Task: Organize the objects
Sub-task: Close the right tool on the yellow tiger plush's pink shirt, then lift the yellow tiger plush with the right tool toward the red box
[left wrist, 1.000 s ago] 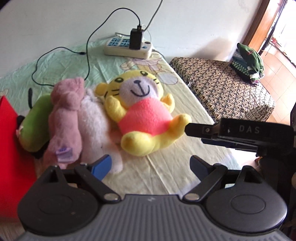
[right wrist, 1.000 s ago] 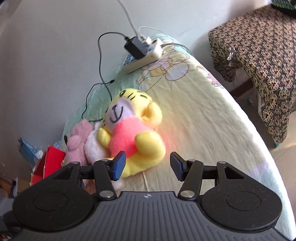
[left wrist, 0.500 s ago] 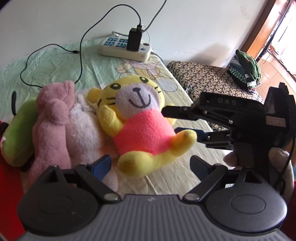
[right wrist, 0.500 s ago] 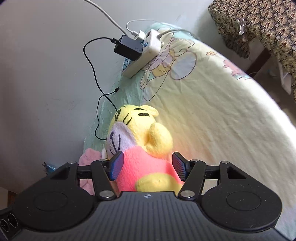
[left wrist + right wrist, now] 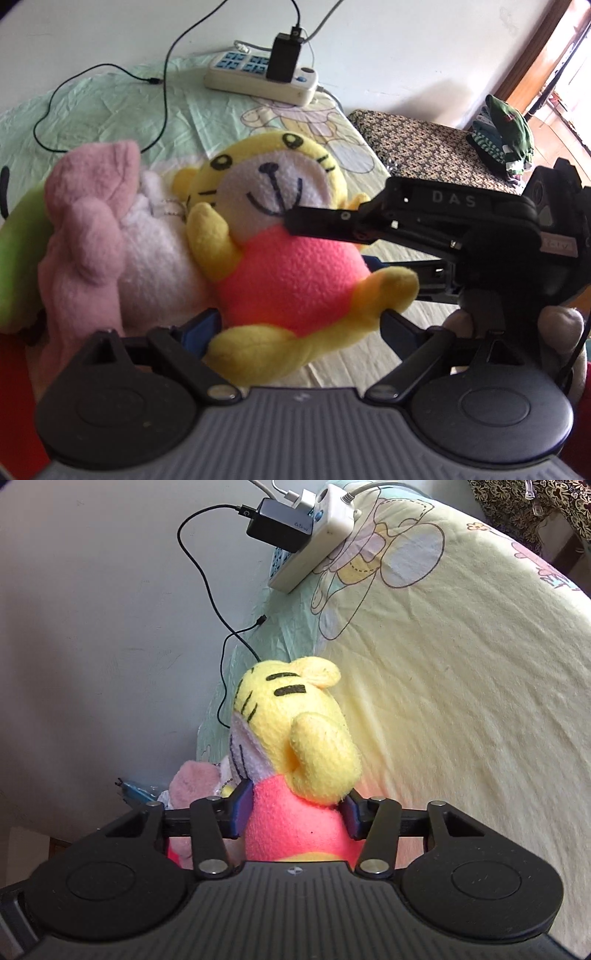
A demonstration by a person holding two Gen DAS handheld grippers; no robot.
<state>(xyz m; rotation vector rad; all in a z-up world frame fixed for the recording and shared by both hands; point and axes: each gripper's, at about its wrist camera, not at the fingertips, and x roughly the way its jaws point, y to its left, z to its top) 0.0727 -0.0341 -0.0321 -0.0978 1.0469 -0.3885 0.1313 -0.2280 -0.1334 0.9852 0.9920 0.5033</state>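
— Left wrist view? 
— Yellow tiger plush (image 5: 280,236) lies mid-frame; left gripper (image 5: 299,328) gapes wide around its legs. 
— Right wrist view? 
— Right gripper (image 5: 297,810), jaws just closing, pinches its pink belly at lower centre.

The right gripper (image 5: 297,808), beside the yellow tiger plush (image 5: 280,236) a second ago, now straddles its pink torso; its jaws have just been closing onto it.
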